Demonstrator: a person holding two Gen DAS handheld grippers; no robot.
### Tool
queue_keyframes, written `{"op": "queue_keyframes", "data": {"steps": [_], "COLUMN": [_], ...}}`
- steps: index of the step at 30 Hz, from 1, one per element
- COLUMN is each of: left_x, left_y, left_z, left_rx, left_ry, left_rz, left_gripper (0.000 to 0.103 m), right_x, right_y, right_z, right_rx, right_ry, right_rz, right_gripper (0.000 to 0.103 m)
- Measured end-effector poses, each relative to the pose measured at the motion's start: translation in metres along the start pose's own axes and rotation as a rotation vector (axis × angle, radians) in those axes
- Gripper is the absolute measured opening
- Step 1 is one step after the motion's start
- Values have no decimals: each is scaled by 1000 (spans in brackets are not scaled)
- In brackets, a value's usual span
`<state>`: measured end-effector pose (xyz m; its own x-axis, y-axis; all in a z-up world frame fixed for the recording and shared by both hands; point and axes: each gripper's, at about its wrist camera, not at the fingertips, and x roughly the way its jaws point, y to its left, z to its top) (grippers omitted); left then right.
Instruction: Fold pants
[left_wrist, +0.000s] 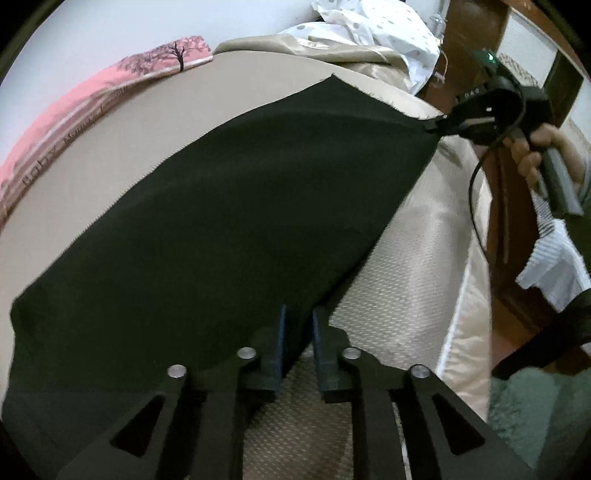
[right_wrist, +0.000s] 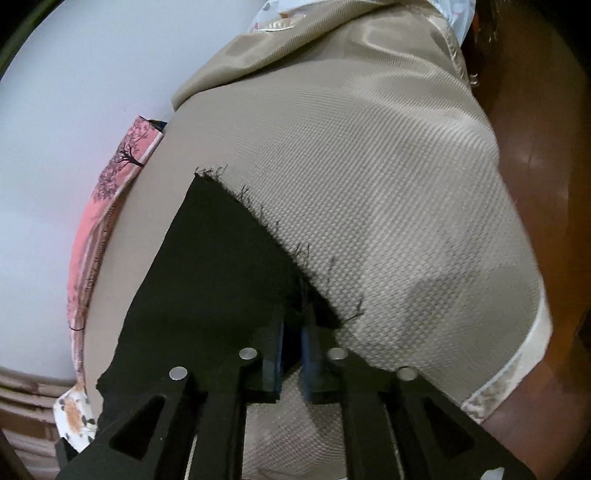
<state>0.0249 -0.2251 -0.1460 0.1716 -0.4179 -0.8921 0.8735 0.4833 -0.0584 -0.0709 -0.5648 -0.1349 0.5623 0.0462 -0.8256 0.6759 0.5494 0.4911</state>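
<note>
With both jaws pinched on the black pants (left_wrist: 221, 206), left gripper (left_wrist: 299, 332) and right gripper (right_wrist: 293, 332) should lift evenly, keeping the edge at frame centre taut over the bed (right_wrist: 388, 184).

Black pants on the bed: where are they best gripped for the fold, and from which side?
At the near-edge corners. The black pants lie flat on the beige bedspread; the left gripper and right gripper each pinch one from the bed's open side.

Beige textured mattress (left_wrist: 402, 273), pink tree-print sheet (left_wrist: 110, 85) along white wall (right_wrist: 74, 110), brown wooden furniture (right_wrist: 546, 155) beside.
</note>
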Motion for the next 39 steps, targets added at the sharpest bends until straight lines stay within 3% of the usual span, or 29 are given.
{"op": "queue_keyframes", "data": {"steps": [2,3,4,8,12,15,18,20,25,30,34,39], "left_x": [-5,-11,-16,-42,-71,-93,-117,-129,-156,-169,-167,-160], "left_y": [-2,-5,-6,9,59,101,147,170,219,250,268,268], "left_z": [0,-1,-2,-7,-17,-33,-61,-83,-146,-202,-239,-249], "left_rx": [-4,2,7,-31,-182,-311,-422,-486,-650,-785,-885,-877], "left_ry": [-3,-25,-45,-108,-181,-222,-240,-232,-189,-143,-152,-180], "left_rz": [-28,-31,-27,4,115,204,375,449,569,612,518,497], "left_gripper": [44,57,62,63,63,63,63,63,63,63,63,63], "right_x": [-10,-15,-20,-37,-34,-14,14,36,91,138,172,208], "right_y": [0,0,1,15,68,132,199,241,346,422,458,480], "right_z": [2,4,6,15,17,8,-11,-27,-79,-136,-164,-190], "right_rx": [-10,-17,-27,-57,-183,-333,-488,-586,-811,-985,-1058,-1125], "right_ry": [-33,-55,-75,-105,-89,-11,83,146,327,484,575,708], "right_rz": [-79,-110,-122,-110,-49,37,132,172,279,327,335,327], "right_gripper": [29,29,30,30,30,30,30,30,30,32,34,34]}}
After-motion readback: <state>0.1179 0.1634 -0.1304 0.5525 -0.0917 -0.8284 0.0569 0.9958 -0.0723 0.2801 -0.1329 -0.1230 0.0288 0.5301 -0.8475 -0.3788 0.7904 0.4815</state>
